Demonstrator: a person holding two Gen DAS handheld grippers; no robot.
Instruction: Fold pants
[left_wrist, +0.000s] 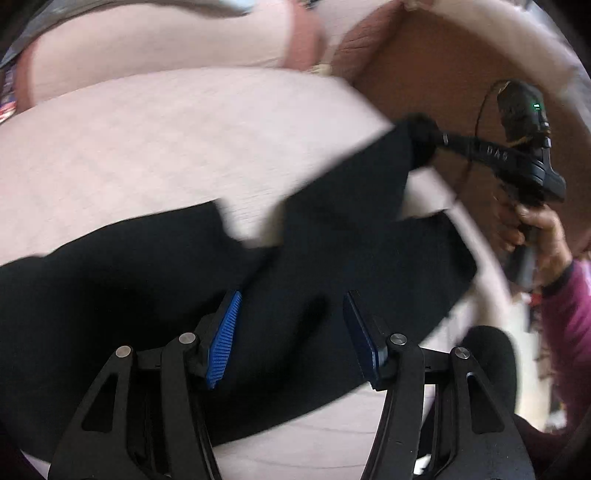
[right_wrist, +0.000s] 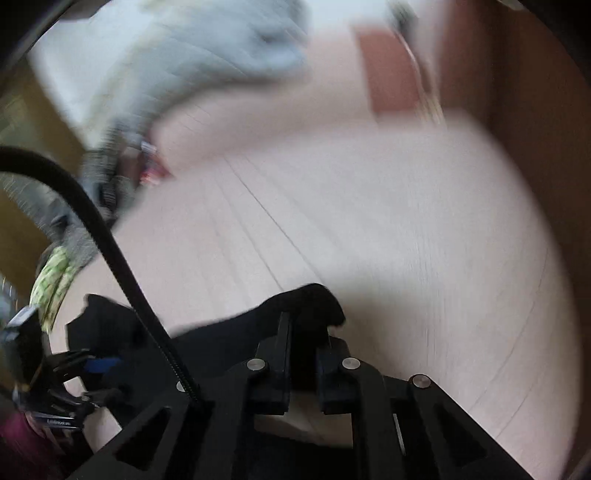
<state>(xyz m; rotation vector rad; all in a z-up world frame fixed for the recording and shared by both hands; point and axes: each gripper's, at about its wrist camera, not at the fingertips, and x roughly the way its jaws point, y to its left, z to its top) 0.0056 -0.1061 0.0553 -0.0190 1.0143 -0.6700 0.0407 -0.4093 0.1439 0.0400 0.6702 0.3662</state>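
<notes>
Pants (left_wrist: 314, 258) pinched by right gripper (right_wrist: 304, 328); left gripper (left_wrist: 291, 332) jaws apart.

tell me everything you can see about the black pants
The black pants are plain, dark, soft-looking fabric, spread partly flat on a pale wood-grain surface. The right gripper is shut on one bunched corner, lifting it. The left gripper hovers open above the middle, not visibly touching. Details are motion-blurred.

Soft daylight, heavy motion blur, fisheye-curved edges.
</notes>
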